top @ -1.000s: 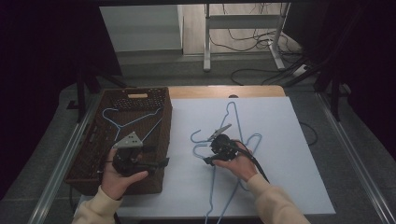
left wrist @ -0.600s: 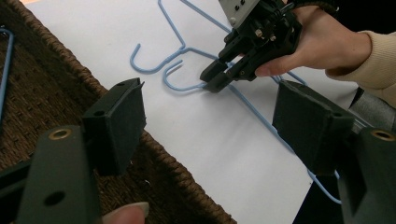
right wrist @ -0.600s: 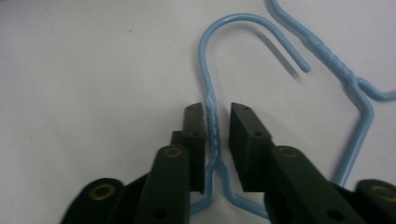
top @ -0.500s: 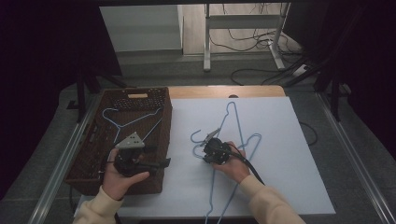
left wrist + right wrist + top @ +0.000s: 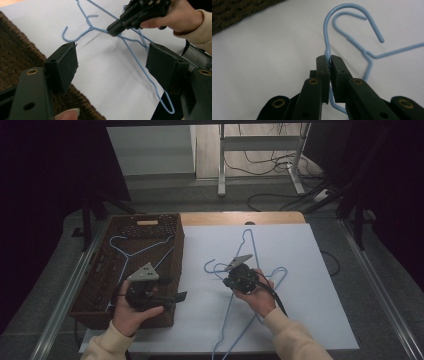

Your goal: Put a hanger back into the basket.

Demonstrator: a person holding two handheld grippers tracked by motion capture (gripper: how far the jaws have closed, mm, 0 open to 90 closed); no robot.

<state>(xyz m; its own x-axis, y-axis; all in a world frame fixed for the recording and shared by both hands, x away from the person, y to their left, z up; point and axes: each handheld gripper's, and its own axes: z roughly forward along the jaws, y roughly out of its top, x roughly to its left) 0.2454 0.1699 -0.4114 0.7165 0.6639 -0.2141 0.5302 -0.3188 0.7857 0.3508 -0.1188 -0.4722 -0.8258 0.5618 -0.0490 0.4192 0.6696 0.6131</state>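
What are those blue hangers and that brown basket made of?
The blue hangers look like thin metal wire with a smooth pale-blue coating: slim, evenly round, twisted at the neck. The brown basket looks woven, wicker or a plastic imitation; its walls show a coarse plaited texture, and I cannot tell which.

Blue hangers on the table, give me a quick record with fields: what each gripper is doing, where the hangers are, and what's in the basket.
right gripper: jaws have just closed; shut on the neck of a blue wire hanger, just below its hook
left gripper: open, nothing between its jaws, held over the basket's near corner
second hanger: lying on the white sheet, crossing the gripped one
basket: brown wicker, left of the sheet, one blue hanger inside
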